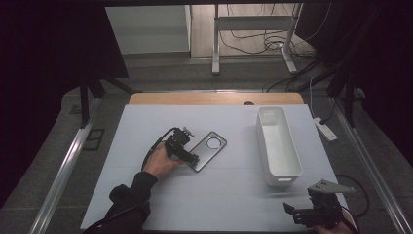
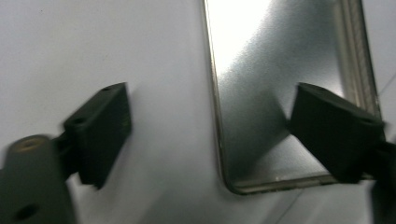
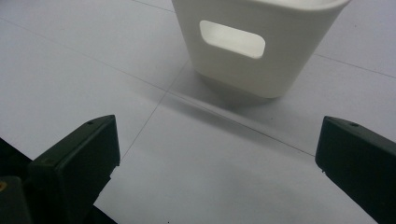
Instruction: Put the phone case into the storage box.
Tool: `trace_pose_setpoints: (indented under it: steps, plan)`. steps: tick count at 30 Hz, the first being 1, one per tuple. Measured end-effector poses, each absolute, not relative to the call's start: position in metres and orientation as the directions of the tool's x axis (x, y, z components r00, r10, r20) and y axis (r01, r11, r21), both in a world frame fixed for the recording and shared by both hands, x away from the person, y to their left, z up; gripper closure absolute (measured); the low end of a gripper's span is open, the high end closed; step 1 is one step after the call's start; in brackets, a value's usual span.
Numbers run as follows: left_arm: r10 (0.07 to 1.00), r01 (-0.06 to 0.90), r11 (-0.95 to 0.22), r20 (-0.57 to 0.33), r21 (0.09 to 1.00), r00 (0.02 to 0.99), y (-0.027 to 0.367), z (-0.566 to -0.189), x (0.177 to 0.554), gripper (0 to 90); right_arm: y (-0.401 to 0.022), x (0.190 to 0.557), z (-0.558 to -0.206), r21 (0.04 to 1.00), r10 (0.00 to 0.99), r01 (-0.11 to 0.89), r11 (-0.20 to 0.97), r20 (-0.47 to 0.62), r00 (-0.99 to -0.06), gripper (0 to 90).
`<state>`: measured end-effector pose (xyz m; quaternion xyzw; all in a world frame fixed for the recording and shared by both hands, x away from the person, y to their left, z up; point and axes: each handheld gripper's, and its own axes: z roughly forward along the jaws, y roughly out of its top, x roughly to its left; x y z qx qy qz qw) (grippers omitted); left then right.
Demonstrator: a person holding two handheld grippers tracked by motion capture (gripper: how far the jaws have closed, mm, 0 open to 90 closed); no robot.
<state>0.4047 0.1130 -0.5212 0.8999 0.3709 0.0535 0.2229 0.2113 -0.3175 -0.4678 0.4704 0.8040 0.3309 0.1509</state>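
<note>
While my left claw (image 1: 194, 158) sits low over the near end of the metal plate (image 1: 208, 150), I see its jaws spread apart with nothing clamped. In the left gripper view one jaw stands on the bare white desk (image 2: 93, 56) off the plate's long edge, and the other hangs over the plate (image 2: 275, 93) near its rounded corner; I cannot tell whether that pad touches the metal. The plate lies flat near the middle of the desk (image 1: 146, 126), tilted so its far end points toward one o'clock, and a round hole sits in that far end. From the plate, the white bin (image 1: 277, 146) stands at three o'clock, well apart, long side running away from me. My right claw (image 1: 297, 214) rests at the desk's near right corner, at about five o'clock from the plate, jaws wide and empty. In the right gripper view the bin's near end wall (image 3: 261, 60), with its handle slot, stands at twelve o'clock beyond the jaws, clear of them.
</note>
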Motion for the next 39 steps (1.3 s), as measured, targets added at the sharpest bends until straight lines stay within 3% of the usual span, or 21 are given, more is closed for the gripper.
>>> trace_pose_setpoints:
  steps: [3,6,8,13,16,39]
  plan:
    - [0.695,0.647,-0.616,-0.077,0.449,0.715,0.116,-0.518,0.404,29.2,-0.317,0.211,-0.468,0.674,0.856,0.657,0.339,0.068,-0.512,0.1]
    - [0.700,0.653,-0.607,-0.085,0.452,0.709,0.118,-0.517,0.404,48.0,-0.317,0.211,-0.468,0.673,0.857,0.657,0.339,0.068,-0.512,0.1]
    - [0.703,0.659,-0.601,-0.094,0.452,0.705,0.119,-0.516,0.404,52.4,-0.317,0.211,-0.468,0.672,0.856,0.657,0.340,0.067,-0.512,0.2]
    - [0.695,0.676,-0.579,-0.157,0.456,0.701,0.121,-0.516,0.404,77.9,-0.317,0.211,-0.468,0.672,0.857,0.658,0.341,0.067,-0.512,0.1]
    - [0.714,0.689,-0.565,-0.151,0.454,0.684,0.122,-0.516,0.404,85.4,-0.317,0.211,-0.468,0.671,0.857,0.659,0.340,0.068,-0.511,0.1]
    - [0.728,0.676,-0.474,-0.181,0.564,0.661,0.144,-0.516,0.387,89.3,-0.318,0.211,-0.468,0.676,0.857,0.657,0.334,0.072,-0.510,0.1]
